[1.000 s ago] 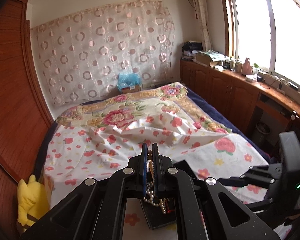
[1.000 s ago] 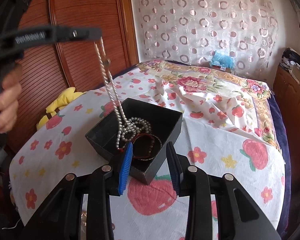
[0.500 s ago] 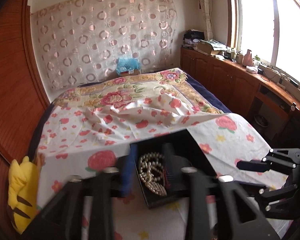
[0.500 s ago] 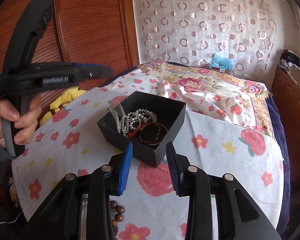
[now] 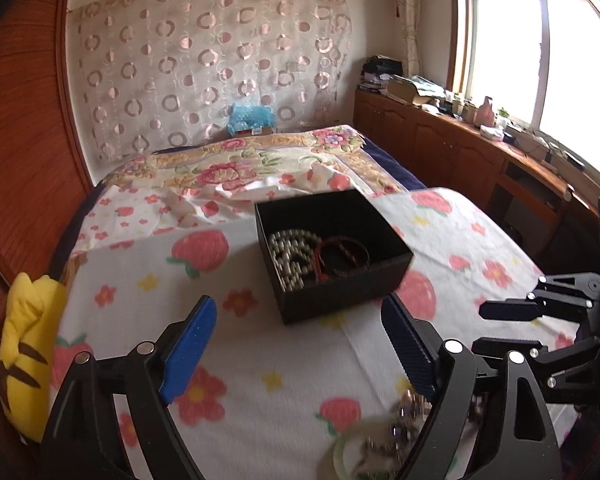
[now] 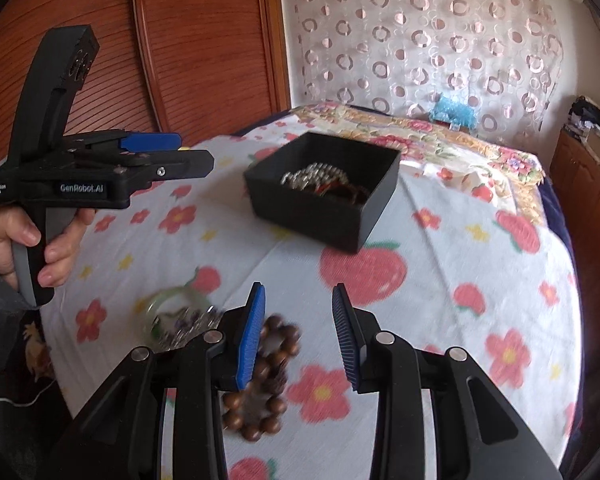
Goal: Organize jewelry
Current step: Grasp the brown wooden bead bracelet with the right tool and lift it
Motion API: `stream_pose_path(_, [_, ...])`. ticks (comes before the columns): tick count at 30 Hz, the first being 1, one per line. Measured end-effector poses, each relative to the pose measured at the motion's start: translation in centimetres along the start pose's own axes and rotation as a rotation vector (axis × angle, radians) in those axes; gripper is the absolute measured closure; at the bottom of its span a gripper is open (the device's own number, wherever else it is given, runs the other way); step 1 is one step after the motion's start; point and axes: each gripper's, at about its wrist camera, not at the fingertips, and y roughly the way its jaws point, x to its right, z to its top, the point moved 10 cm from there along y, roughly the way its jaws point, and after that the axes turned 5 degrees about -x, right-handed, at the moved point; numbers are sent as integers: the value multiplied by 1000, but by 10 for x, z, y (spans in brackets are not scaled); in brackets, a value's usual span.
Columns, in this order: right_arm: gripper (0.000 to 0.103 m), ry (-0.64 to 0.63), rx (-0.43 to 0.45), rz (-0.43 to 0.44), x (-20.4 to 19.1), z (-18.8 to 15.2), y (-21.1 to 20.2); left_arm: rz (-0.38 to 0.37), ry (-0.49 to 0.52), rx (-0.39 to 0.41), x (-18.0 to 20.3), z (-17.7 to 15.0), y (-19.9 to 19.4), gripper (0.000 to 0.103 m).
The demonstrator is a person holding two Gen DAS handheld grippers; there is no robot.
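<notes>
A black open box [image 5: 332, 248] [image 6: 324, 184] sits on the flowered bedspread and holds a pearl necklace [image 5: 290, 254] and dark red bracelets [image 5: 342, 254]. My left gripper [image 5: 296, 332] is open and empty, above the bedspread in front of the box; it also shows at the left of the right wrist view [image 6: 180, 152]. My right gripper [image 6: 298, 334] is open and empty, above a brown wooden bead bracelet [image 6: 268, 380]. A pale green bangle [image 6: 180, 308] [image 5: 364, 448] with a silvery piece lies left of the beads.
A yellow plush toy [image 5: 24, 356] hangs at the bed's left edge by the wooden headboard [image 5: 20, 140]. Wooden cabinets [image 5: 460, 152] with clutter run under the window on the right. The right gripper shows at the right of the left wrist view [image 5: 512, 328].
My left gripper opened and let the pearl necklace drop into the box, then pulled back and away. My right gripper drew back toward the loose jewelry at the bed's near edge.
</notes>
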Motion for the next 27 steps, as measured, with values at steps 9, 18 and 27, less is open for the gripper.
stream_pose_path(9, [66, 9, -94, 17, -5, -20, 23, -23, 5, -37, 8, -36, -5, 21])
stream_pose_path(18, [75, 81, -161, 101, -4, -28, 40, -82, 0, -90, 27, -64, -2, 21])
stream_pose_path(27, [83, 41, -121, 81, -9, -26, 24, -146, 18, -141, 50, -79, 5, 22])
